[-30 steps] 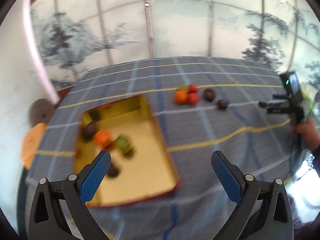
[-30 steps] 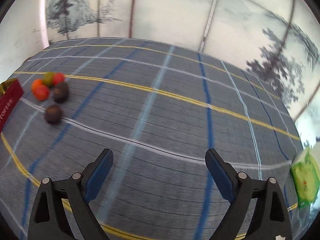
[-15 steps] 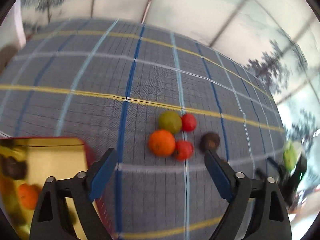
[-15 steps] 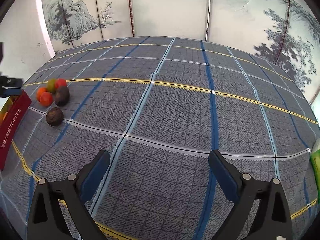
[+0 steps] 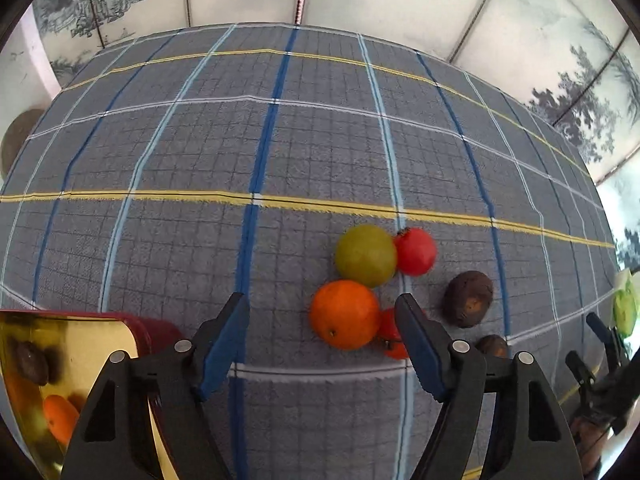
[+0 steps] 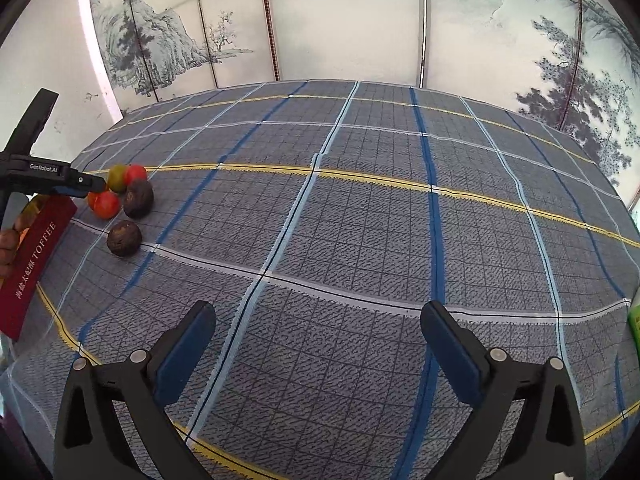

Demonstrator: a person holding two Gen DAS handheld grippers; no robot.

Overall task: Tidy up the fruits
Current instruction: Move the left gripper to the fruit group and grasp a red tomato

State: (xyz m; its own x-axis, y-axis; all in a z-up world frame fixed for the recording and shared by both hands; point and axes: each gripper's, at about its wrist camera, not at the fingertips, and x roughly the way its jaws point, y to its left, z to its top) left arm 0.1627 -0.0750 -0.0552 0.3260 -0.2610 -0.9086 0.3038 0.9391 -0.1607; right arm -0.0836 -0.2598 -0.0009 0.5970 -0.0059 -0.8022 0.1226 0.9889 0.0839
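A cluster of loose fruit lies on the plaid cloth: an orange (image 5: pixel 344 314), a green fruit (image 5: pixel 366 255), a red tomato (image 5: pixel 416 251), a second tomato (image 5: pixel 390 342) half hidden by my finger, and two brown fruits (image 5: pixel 468 298) (image 5: pixel 492 346). My left gripper (image 5: pixel 324 340) points down at the orange. Its jaws are closing, the orange lies between them nearer the right finger, and the pads stand clear of it. My right gripper (image 6: pixel 316 344) hovers over bare cloth with its jaws opening wide and nothing between them. It sees the same cluster (image 6: pixel 124 196) far left.
A red tin (image 5: pixel 154 330) with a gold inside stands at lower left and holds a brown fruit (image 5: pixel 32 362) and an orange (image 5: pixel 60 420). Its "TOFFEE" side (image 6: pixel 36 256) shows beside a hand (image 6: pixel 8 240). A green packet (image 5: pixel 626 304) lies near the table's right edge.
My left gripper has swung from above the tin over to the fruit cluster and dropped closer, and its jaws have narrowed. The right gripper stayed in place and its jaws spread wider.
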